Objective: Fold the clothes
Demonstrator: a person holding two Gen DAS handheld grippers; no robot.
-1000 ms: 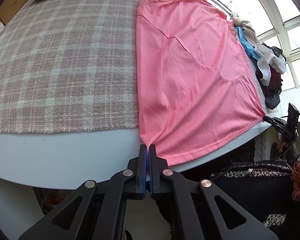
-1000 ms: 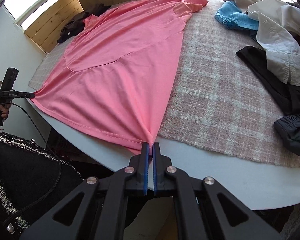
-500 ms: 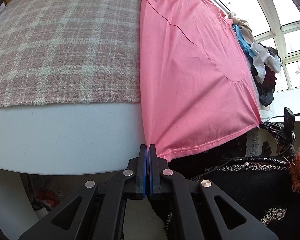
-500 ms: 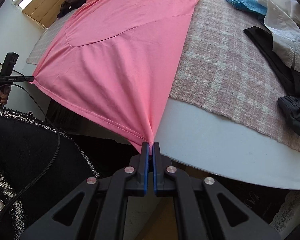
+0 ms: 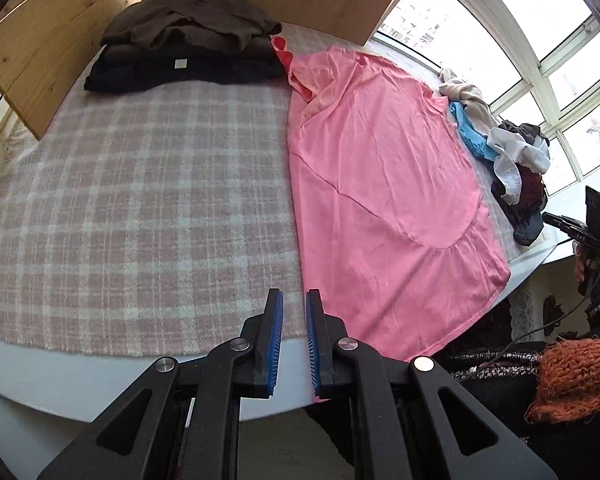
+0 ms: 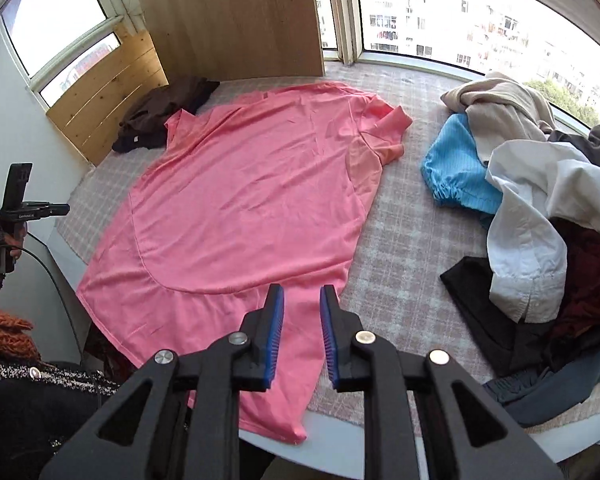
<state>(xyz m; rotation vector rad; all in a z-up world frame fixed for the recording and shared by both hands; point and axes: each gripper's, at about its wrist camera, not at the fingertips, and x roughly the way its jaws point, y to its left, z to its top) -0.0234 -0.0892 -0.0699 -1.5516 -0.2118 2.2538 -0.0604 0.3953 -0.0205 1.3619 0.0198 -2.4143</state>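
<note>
Opening jaws on left gripper [image 5: 294, 300] and right gripper [image 6: 302, 294] (both empty), pink shirt [image 6: 252, 200] flat

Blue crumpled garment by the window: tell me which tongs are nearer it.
Right. The right tongs hover over the pink shirt's hem, beside the blue crumpled garment; the left tongs are across the shirt.

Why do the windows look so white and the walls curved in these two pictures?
Left wrist view: daylight overexposes the windows; the fisheye lens bows the plaid blanket. Right wrist view: the same glare, straight window frames bend, yet the pink shirt stays sharp and evenly lit.
</note>
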